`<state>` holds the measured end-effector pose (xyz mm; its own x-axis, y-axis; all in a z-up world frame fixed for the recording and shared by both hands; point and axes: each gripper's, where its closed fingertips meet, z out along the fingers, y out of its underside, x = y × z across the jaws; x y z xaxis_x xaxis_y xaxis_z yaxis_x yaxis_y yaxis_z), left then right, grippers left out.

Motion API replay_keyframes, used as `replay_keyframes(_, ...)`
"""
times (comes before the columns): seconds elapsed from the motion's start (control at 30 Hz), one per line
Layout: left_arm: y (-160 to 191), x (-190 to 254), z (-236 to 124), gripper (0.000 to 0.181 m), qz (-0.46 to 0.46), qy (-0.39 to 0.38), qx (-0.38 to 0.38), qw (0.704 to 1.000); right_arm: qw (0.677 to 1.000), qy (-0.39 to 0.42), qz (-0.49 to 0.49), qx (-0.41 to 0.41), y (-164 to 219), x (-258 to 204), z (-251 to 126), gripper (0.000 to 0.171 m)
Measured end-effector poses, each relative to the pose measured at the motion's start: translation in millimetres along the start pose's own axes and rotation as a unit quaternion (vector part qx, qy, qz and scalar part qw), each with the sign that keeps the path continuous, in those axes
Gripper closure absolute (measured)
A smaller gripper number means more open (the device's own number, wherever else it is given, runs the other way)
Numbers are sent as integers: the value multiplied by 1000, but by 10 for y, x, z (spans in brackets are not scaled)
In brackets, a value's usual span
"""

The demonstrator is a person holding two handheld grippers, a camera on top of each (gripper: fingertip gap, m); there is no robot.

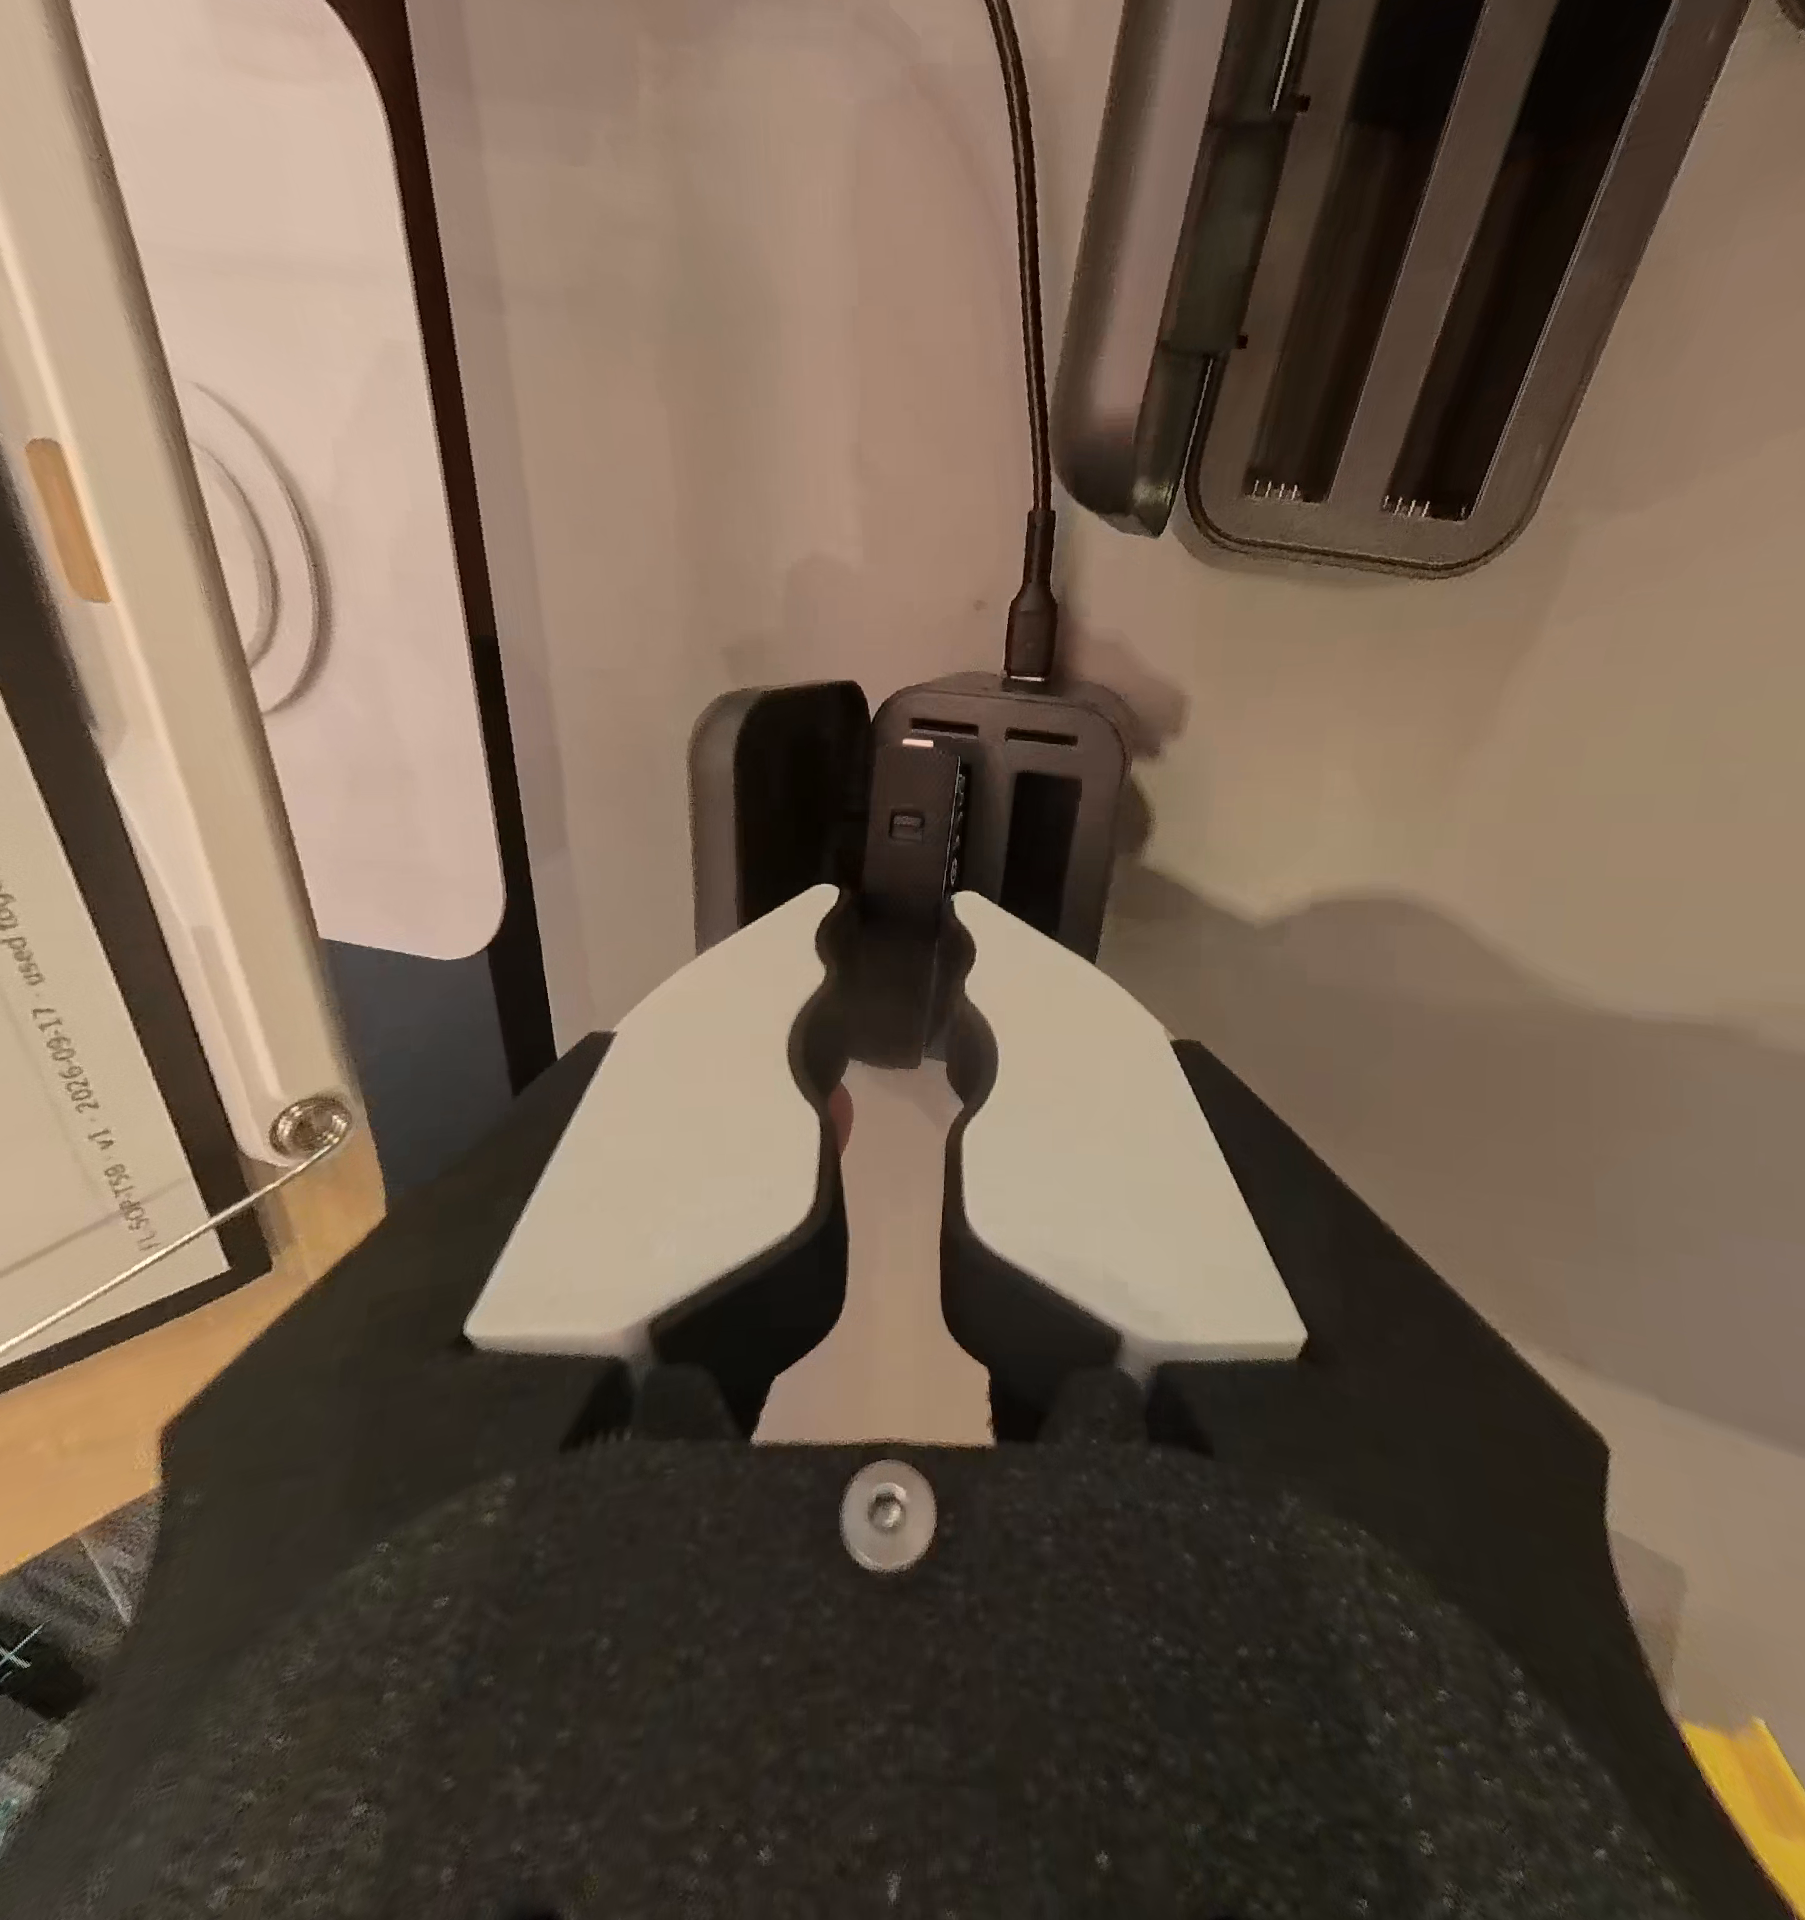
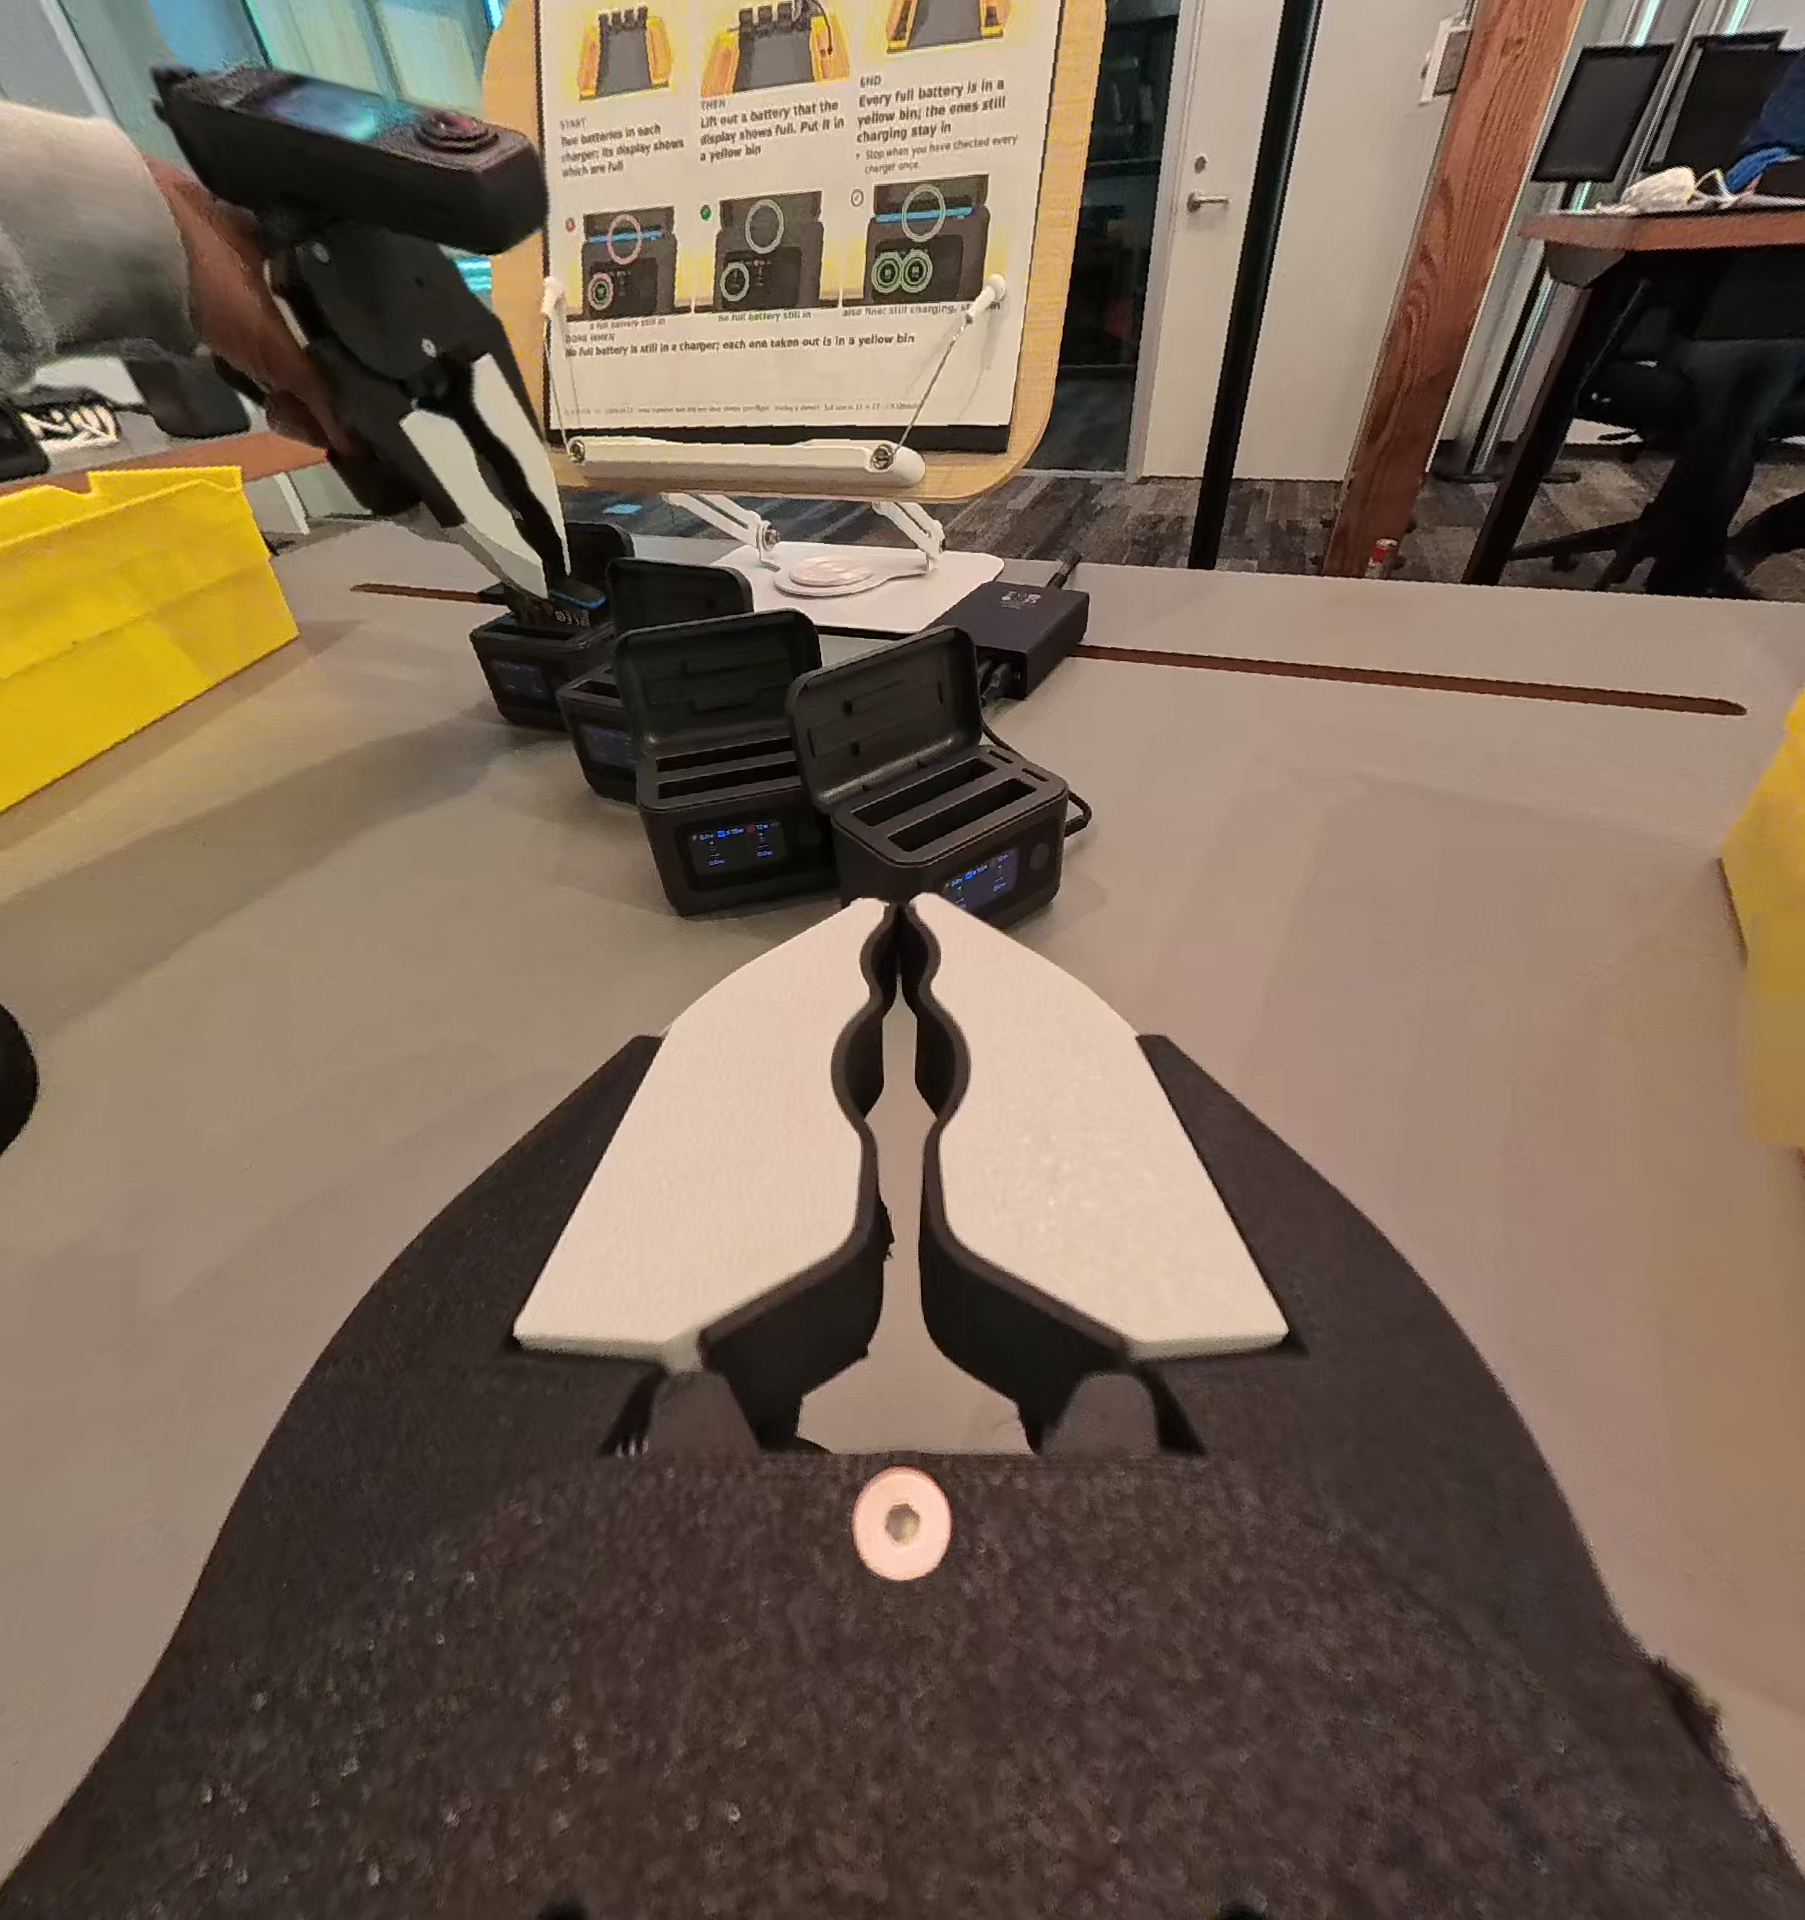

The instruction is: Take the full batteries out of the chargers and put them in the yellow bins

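Left tongs (image 1: 893,914) clamped on a black battery (image 1: 913,831), which stands partly inside the left slot of the far-left charger (image 1: 1043,810); charger lid hinged open, braided cable (image 1: 1028,416) plugged into its far side. Second charger (image 1: 1397,312) open, both slots vacant. Right tongs (image 2: 900,909) closed together, gripping nothing, held low over the grey worktop (image 2: 1397,987) just short of the nearest charger (image 2: 945,831). Four chargers in a row, lids up. Yellow bin (image 2: 98,603) on the worktop's left side, another yellow bin (image 2: 1802,935) at the right edge. Instruction board (image 2: 784,208) on a stand behind the chargers
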<state>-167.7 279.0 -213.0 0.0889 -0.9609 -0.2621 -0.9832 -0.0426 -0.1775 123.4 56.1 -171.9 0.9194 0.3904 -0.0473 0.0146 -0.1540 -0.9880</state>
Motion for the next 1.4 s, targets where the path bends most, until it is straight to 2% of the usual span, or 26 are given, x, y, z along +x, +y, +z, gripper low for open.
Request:
replay_keyframes(0.4,95,1,19,164,12,-27,-5,1000,1000,-7,-3,-2,17,-29,3,171)
replay_keyframes(0.93,72,7,-19,165,-75,-18,195,978,1000,-17,4,-7,38,-42,13,171)
replay_keyframes(1.2,83,11,-21,165,-58,-30,164,984,1000,-17,6,-7,42,-38,13,171)
replay_keyframes(1.4,110,41,-10,159,-13,-47,88,995,1000,-23,8,-8,46,-53,15,171)
